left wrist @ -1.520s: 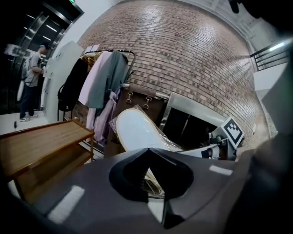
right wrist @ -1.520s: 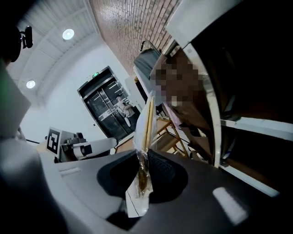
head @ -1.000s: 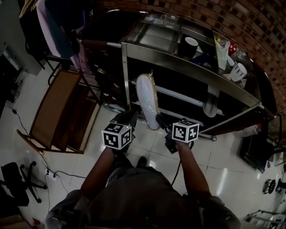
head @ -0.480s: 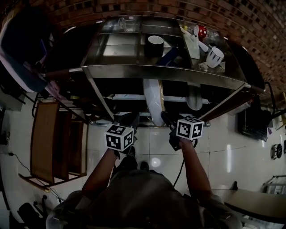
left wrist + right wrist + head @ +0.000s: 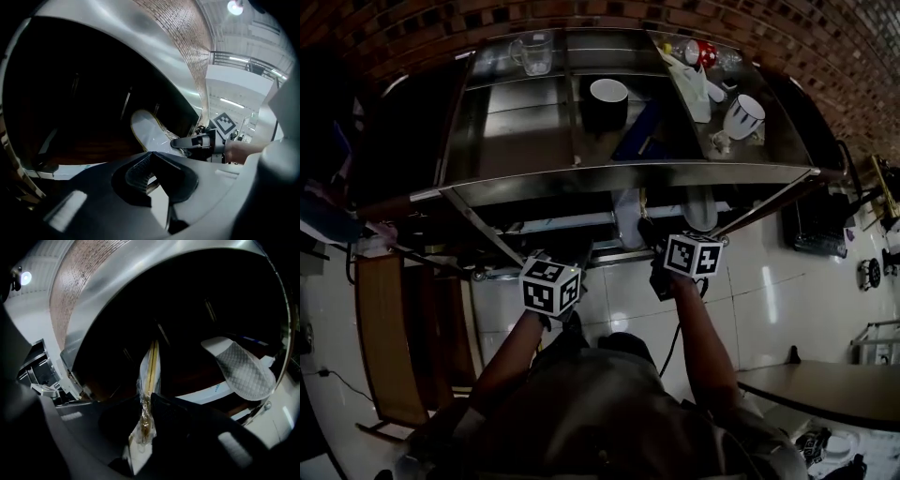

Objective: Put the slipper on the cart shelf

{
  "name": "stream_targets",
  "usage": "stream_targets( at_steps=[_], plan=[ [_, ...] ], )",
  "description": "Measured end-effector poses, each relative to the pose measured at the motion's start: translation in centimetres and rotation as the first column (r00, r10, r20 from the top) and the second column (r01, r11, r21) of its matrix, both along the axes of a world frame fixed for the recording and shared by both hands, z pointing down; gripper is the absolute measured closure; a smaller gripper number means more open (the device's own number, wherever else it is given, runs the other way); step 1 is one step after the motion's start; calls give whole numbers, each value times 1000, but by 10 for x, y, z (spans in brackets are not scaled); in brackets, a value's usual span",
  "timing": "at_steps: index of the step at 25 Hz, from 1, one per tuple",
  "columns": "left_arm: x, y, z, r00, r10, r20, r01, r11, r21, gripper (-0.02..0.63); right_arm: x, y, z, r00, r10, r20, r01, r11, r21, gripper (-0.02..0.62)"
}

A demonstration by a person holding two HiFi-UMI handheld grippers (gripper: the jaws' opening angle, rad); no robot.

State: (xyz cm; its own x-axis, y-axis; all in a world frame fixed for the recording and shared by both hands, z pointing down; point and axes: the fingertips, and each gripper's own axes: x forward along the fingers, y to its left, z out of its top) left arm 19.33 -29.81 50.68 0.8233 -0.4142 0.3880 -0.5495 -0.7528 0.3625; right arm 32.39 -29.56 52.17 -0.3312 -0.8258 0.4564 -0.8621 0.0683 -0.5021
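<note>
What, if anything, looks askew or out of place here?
The slipper in the right tongs stands on edge instead of flat. It is pinched only at its crinkled, plastic-wrapped end. Nothing looks spilled or damaged.

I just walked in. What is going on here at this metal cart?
A person works with a gripper in each hand at a metal cart. The right gripper has its jaws closed on a plastic-wrapped slipper, held on edge under the top shelf. A second slipper already lies inside the cart, lower down. The left gripper holds nothing, jaws together.
</note>
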Motion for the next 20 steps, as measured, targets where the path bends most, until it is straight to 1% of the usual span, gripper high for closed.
stream_targets(
  at_steps=[4,7,9,12,17,20],
  plan=[
    [12,-4,7,999,42,2,-42,999,-13,598,16,-17,7,998,57,-10,-57,998,-7,548],
    [20,-7,9,999,52,9,-51,999,-16,598,22,-30,11,998,60,-27,-60,998,-3,548],
    [23,-11,8,999,36,15,-35,999,-13,598,26,-39,15,998,49,-37,-49,999,0,548],
    [29,-18,5,999,-3,32,3,1000,0,598,33,-49,18,999,40,-24,-39,999,19,546],
    [38,-20,2,997,-47,60,47,999,6,598,47,-60,23,998,60,-9,-60,997,52,537],
    [45,-24,-4,996,-70,64,68,997,24,598,54,-67,29,998,59,-26,-57,996,64,535]
  ],
)
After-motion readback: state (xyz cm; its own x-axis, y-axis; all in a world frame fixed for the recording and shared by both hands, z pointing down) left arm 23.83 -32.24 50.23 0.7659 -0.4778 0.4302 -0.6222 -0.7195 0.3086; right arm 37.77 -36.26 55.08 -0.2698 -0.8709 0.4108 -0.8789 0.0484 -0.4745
